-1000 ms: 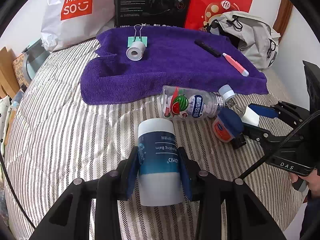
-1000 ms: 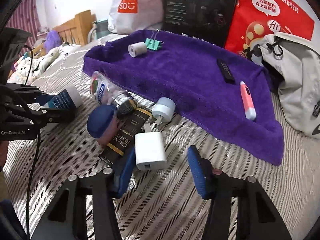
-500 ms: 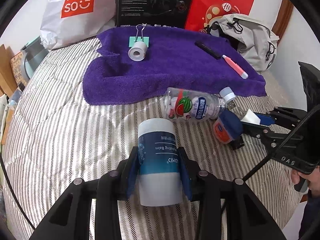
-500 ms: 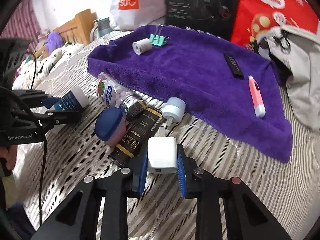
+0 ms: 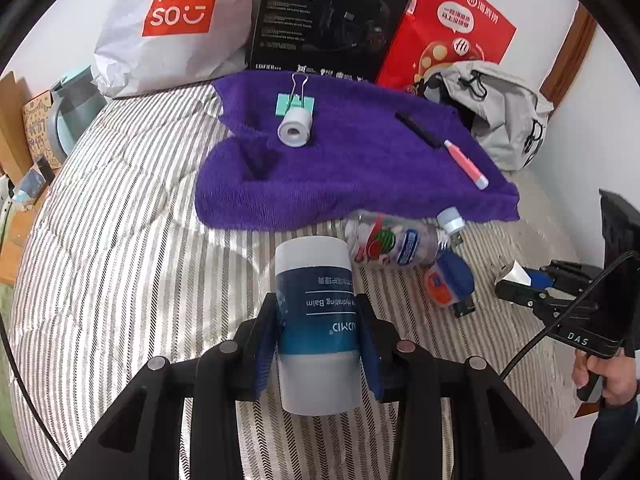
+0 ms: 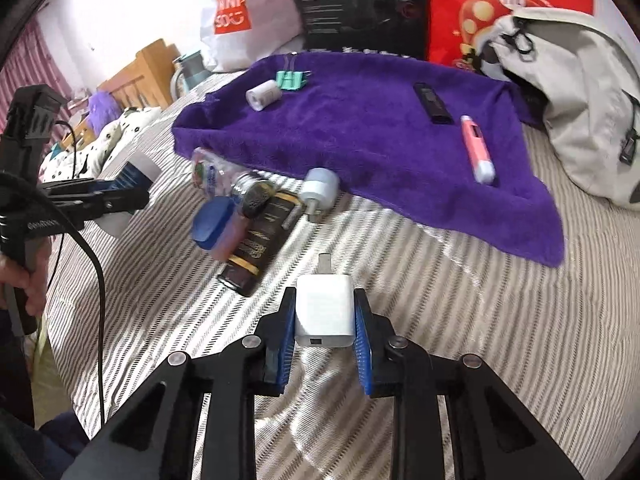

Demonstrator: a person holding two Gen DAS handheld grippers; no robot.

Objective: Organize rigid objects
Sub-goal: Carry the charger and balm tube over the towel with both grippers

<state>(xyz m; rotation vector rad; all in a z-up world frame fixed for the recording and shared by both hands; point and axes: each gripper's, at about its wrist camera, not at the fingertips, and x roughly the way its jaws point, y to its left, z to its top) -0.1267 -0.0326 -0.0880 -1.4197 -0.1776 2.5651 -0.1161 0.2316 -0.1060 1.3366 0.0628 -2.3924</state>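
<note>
The left tongs (image 5: pixel 318 344) clench a white-and-blue balm jar (image 5: pixel 314 320) at 6 o'clock in the left view, its blue pads (image 5: pixel 266 350) pressed to both sides of the jar, which is held above the striped bedspread (image 5: pixel 120 248). The right tongs (image 6: pixel 325 334) grasp a white charger (image 6: pixel 325 312) at 6 o'clock in the right view, its plug pointing toward 12 o'clock, blue pads tight against its flanks.

From left to right on the bed in the right view: a blue-lidded jar (image 6: pixel 214 224) lies at 9 o'clock of the charger's tip, touching a dark box with gold bands (image 6: pixel 260 244); a clear candy bottle (image 6: pixel 224 180) lies on its side just above them; a pale round plug (image 6: pixel 319 192) sits at the near edge of the purple towel (image 6: pixel 380 148).

On the towel, toward 11 o'clock, a white tape roll (image 6: pixel 263 95) lies just beside a green binder clip (image 6: pixel 292 79). Toward 1 o'clock a black stick (image 6: pixel 433 104) lies near a pink pen (image 6: pixel 477 148), the two apart.

Behind the towel stand a white Miniso bag (image 5: pixel 168 24), a black carton (image 5: pixel 332 20) and a red bag (image 5: pixel 448 28); a grey backpack (image 5: pixel 504 116) slumps at 2 o'clock in the left view. A person's hand (image 5: pixel 604 372) grips the right tongs' handle at 4 o'clock there.
</note>
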